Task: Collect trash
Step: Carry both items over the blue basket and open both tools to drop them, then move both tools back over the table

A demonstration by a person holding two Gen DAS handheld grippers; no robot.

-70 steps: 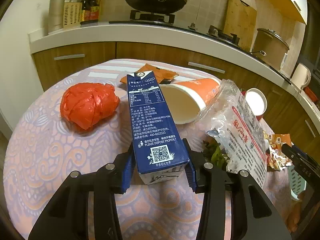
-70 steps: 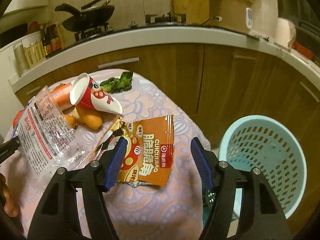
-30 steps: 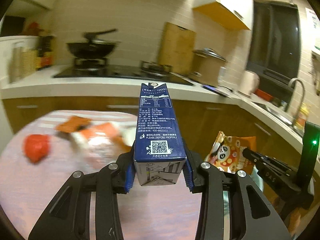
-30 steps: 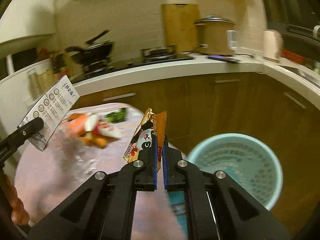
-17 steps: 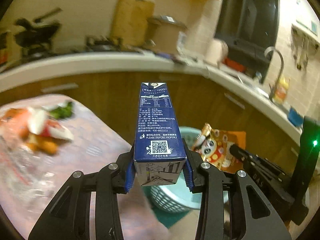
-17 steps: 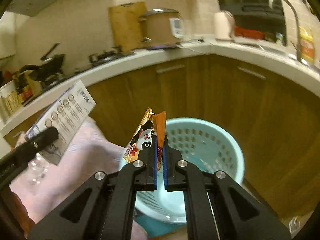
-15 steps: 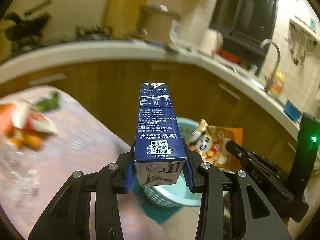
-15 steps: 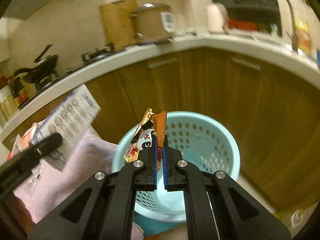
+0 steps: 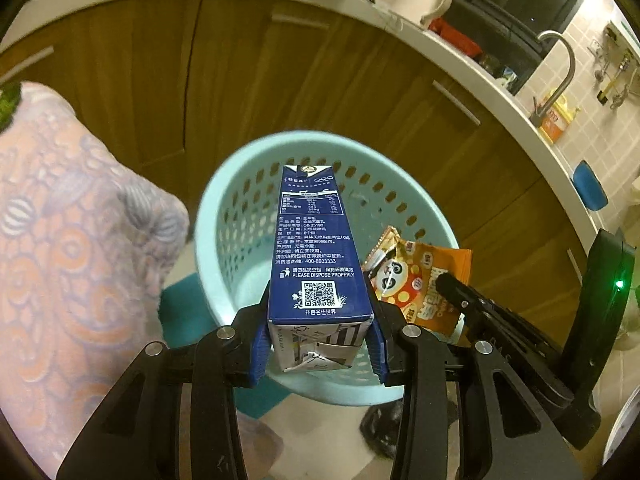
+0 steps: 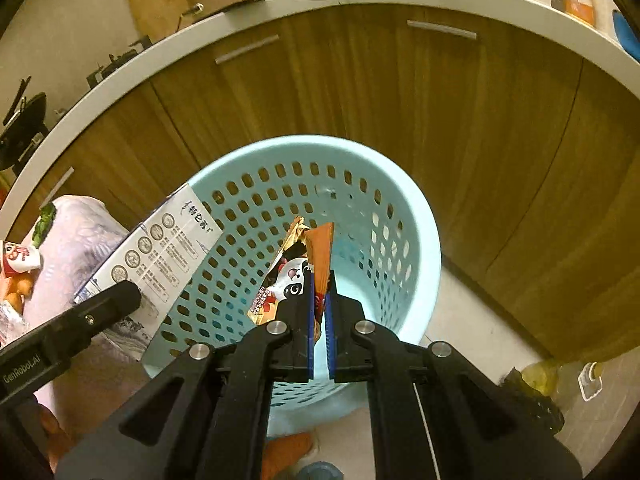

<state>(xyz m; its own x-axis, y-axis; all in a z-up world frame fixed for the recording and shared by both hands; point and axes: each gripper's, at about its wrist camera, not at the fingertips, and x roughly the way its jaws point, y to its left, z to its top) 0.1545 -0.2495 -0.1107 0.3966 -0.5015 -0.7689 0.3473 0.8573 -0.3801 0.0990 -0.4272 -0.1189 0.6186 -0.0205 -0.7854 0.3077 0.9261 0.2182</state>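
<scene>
The bottom of the light blue perforated laundry-style basket [image 10: 404, 240] is only partly seen: in the left wrist view the milk carton [image 9: 316, 240] covers its middle, and in the right wrist view the snack bag [image 10: 296, 268] and claw bodies hide the near wall. The carton's small print is too fine to read, apart from the words "PLEASE DISPOSE PROPERLY". Dark lumps on the floor at 5 o'clock of the basket cannot be made out.

The basket stands on a pale tiled floor [image 10: 472, 320], on a teal mat [image 9: 184, 312], in front of brown wooden cabinets [image 10: 440, 112] under a curved white countertop [image 10: 280, 4]. A sink tap [image 9: 560, 64] and a tiled wall show at 2 o'clock in the left wrist view.

The desk with its pink and lilac patterned cloth [image 9: 64, 240] lies at 9 o'clock of the basket, just beside it, with scraps of other litter at its far edge.

The left claw [image 9: 318, 340] grips the dark blue carton by its base between blue pads, holding it above the basket's opening. The right claw [image 10: 319, 324] is pinched almost fully together on the orange panda-printed snack bag, also over the basket, at 3 o'clock of the carton.
</scene>
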